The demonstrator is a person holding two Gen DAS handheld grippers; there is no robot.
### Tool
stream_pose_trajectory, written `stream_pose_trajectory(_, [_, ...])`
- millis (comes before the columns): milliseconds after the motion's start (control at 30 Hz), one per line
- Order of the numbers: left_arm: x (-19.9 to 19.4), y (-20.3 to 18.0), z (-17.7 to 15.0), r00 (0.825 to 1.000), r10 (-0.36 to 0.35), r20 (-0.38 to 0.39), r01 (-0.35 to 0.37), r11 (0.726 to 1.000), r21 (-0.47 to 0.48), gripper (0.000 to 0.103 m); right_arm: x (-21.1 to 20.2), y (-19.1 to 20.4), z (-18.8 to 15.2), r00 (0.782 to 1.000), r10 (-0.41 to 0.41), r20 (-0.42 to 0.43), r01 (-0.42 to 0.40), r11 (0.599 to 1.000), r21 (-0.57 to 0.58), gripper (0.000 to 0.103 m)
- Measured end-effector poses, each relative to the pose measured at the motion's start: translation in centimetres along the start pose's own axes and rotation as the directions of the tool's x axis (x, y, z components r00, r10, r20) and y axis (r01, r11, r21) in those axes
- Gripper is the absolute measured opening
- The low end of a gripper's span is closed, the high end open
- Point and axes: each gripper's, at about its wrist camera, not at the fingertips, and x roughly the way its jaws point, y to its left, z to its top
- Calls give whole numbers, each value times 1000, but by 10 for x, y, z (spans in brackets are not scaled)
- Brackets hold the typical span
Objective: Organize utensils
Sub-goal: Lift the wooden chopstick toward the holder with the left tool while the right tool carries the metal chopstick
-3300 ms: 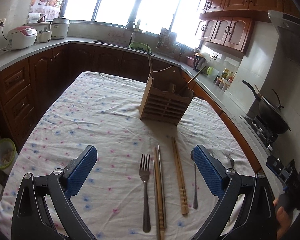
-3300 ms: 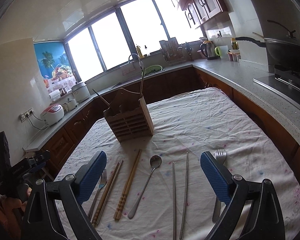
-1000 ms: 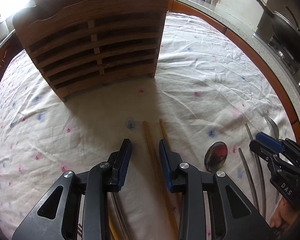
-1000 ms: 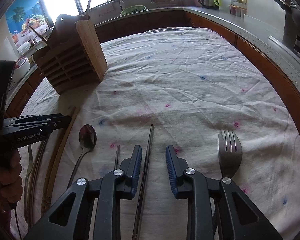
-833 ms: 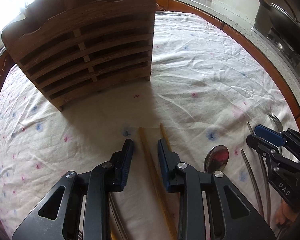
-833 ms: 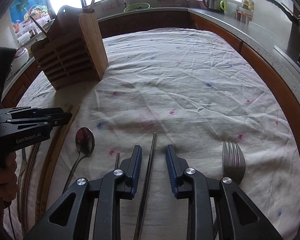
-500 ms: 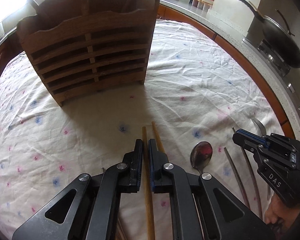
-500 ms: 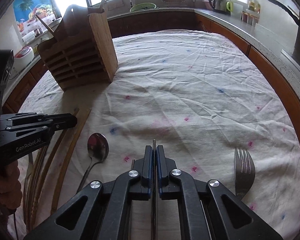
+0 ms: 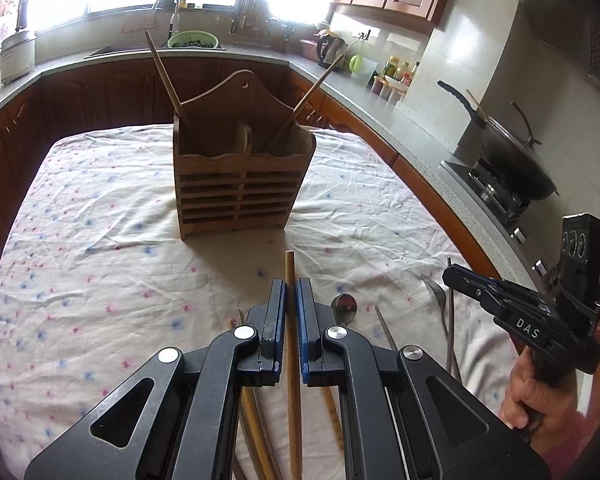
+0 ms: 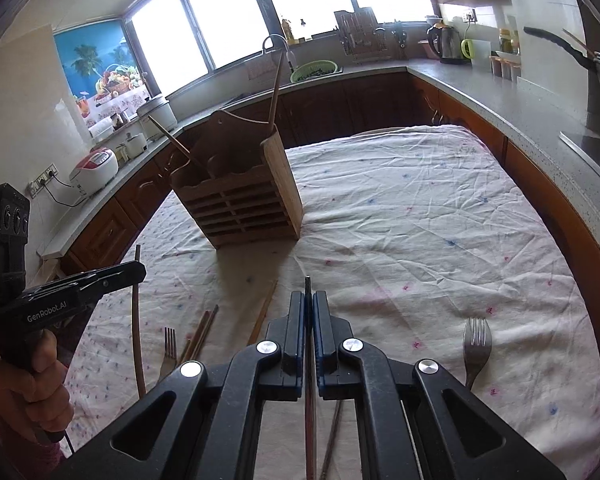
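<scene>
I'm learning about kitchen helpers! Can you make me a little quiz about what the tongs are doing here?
1. True or false: the left tongs are shut on a wooden chopstick.
2. What do the right tongs grip? A) fork B) metal chopstick C) spoon
3. How many sticks already stand in the wooden holder?

Key: 1 true. 2 B, the metal chopstick; the fork lies on the tablecloth. 3 two.
</scene>
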Motion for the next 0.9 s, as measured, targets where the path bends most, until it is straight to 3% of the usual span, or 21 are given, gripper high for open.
stream_pose_trajectory(267, [-56,9,-10,994,-16,106,19,999,-30,5,-42,23,6,996,18,86,-14,999,-45,4])
stream_pose_trajectory(633, [-101,15,-12,977,-8,215,22,998,-63,5,-85,35,17,979,23,203,-12,998,-54,4])
stream_pose_trajectory(900, [-115,20,-2,964,-3,267,25,997,-79,5,-94,38,27,966,30,255,-20,999,-43,4])
